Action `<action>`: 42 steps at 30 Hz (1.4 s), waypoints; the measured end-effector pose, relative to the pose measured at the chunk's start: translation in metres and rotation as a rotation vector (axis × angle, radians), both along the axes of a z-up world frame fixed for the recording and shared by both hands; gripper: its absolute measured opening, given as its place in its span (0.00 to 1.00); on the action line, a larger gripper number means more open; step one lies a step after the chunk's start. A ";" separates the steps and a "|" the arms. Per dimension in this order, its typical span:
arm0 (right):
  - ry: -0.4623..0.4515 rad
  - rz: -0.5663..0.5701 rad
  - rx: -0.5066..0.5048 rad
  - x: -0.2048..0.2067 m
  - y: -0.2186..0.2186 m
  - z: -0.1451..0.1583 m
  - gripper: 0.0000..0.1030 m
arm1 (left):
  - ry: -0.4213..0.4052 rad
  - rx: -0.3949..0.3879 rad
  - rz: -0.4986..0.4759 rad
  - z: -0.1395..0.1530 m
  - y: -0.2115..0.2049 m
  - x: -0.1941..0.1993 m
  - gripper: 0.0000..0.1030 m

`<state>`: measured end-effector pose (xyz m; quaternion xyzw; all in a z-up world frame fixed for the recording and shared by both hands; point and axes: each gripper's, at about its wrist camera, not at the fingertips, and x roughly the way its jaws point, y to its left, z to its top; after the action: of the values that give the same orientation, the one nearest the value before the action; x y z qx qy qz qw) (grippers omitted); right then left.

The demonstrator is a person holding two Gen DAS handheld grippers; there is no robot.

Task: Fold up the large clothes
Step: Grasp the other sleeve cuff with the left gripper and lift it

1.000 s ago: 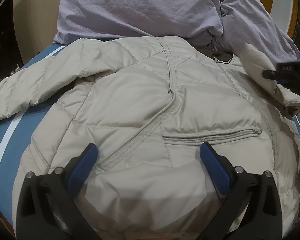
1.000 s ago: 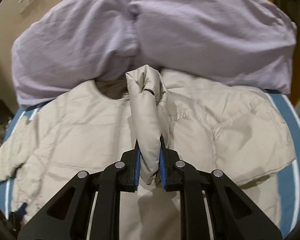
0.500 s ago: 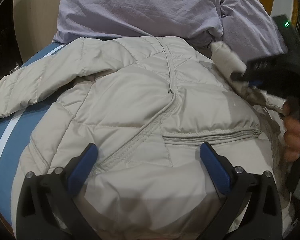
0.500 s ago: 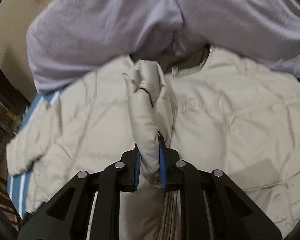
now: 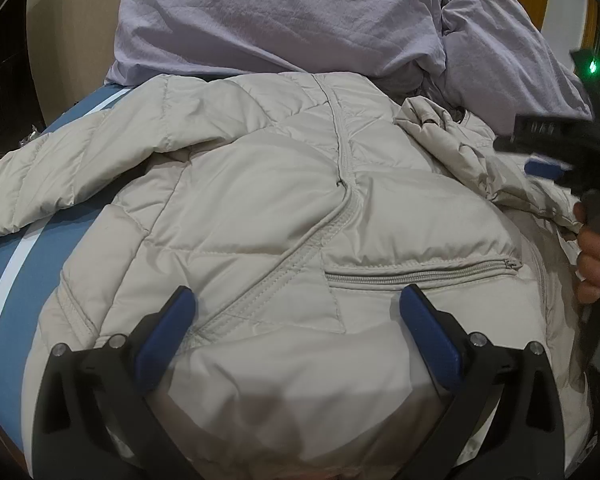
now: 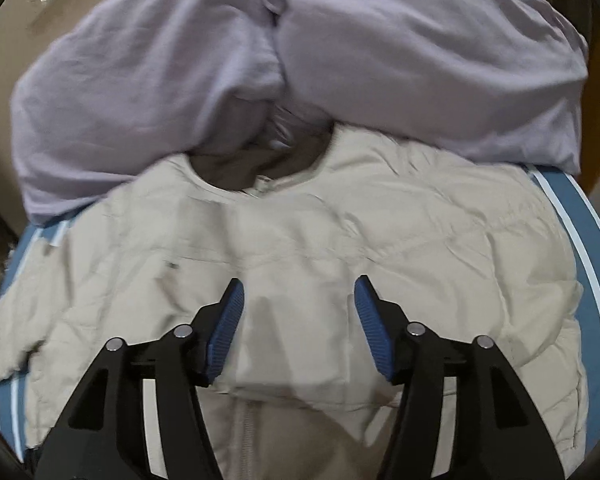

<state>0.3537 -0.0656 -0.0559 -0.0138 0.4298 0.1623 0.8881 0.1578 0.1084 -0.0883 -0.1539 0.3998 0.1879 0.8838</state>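
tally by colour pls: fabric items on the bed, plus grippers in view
Beige: 1, puffer jacket
Lilac: 1, bedding pile
Blue, white-striped: 1, bed cover
Black, blue-padded: 2, left gripper, right gripper
Total: 5

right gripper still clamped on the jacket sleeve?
No. The right gripper has nothing between its opening jaws; the beige jacket lies flat beneath.

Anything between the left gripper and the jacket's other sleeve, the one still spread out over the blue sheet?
Nothing visible: the left gripper hangs open over the jacket, and the sleeve lies uncovered on the sheet.
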 end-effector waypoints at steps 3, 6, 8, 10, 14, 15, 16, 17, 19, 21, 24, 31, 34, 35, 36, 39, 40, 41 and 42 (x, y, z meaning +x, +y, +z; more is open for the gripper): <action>0.014 -0.001 -0.017 0.002 0.002 -0.013 0.70 | 0.000 0.000 0.000 0.000 0.000 0.000 0.98; -0.007 0.027 -0.082 -0.001 0.016 -0.023 0.82 | 0.000 0.000 0.000 0.000 0.000 0.000 0.98; -0.024 0.036 -0.148 -0.003 0.025 -0.032 0.84 | -0.001 -0.001 0.001 0.000 0.000 0.000 0.98; -0.055 0.040 -0.197 -0.005 0.031 -0.042 0.86 | -0.002 -0.002 0.001 0.000 0.000 0.000 0.98; -0.066 0.039 -0.197 -0.006 0.029 -0.044 0.86 | -0.002 -0.002 0.001 0.000 0.000 0.000 0.98; -0.066 0.040 -0.193 -0.006 0.029 -0.045 0.86 | -0.001 0.000 0.001 0.000 0.001 0.000 0.98; -0.067 0.040 -0.193 -0.006 0.028 -0.044 0.86 | -0.001 -0.001 0.000 -0.001 0.001 0.000 0.98; -0.067 0.040 -0.192 -0.006 0.028 -0.044 0.86 | -0.001 -0.001 0.000 -0.001 0.000 0.000 0.98; -0.068 0.039 -0.189 -0.006 0.028 -0.043 0.87 | 0.000 0.000 0.000 -0.001 0.000 0.000 0.98; -0.066 0.039 -0.183 -0.006 0.029 -0.043 0.87 | 0.000 0.000 0.000 -0.001 0.001 0.000 0.98; -0.063 0.038 -0.177 -0.006 0.028 -0.043 0.87 | 0.003 0.003 -0.001 -0.002 0.001 0.001 0.98; -0.056 0.035 -0.164 -0.005 0.027 -0.044 0.88 | 0.011 -0.022 -0.020 0.001 0.004 0.000 0.98; -0.052 0.034 -0.154 -0.004 0.027 -0.044 0.88 | 0.008 -0.066 -0.020 0.008 0.016 -0.008 0.98; -0.050 0.034 -0.149 -0.004 0.026 -0.044 0.88 | 0.004 -0.072 -0.014 0.011 0.020 -0.011 0.98; -0.048 0.034 -0.145 -0.004 0.026 -0.044 0.88 | -0.001 -0.069 0.002 0.016 0.028 -0.016 0.98; -0.045 0.031 -0.135 -0.003 0.025 -0.044 0.88 | -0.007 -0.026 0.061 0.029 0.052 -0.030 0.98; -0.046 0.036 -0.128 -0.003 0.024 -0.044 0.88 | -0.004 -0.008 0.088 0.033 0.064 -0.036 0.98; -0.046 0.036 -0.126 -0.003 0.024 -0.044 0.88 | 0.003 0.007 0.114 0.036 0.076 -0.040 0.98; -0.044 0.037 -0.121 -0.003 0.024 -0.044 0.89 | 0.011 0.016 0.139 0.038 0.090 -0.045 0.98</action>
<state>0.3511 -0.0418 -0.0998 -0.0791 0.4187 0.1519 0.8919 0.1127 0.1980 -0.0505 -0.1733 0.3914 0.2530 0.8676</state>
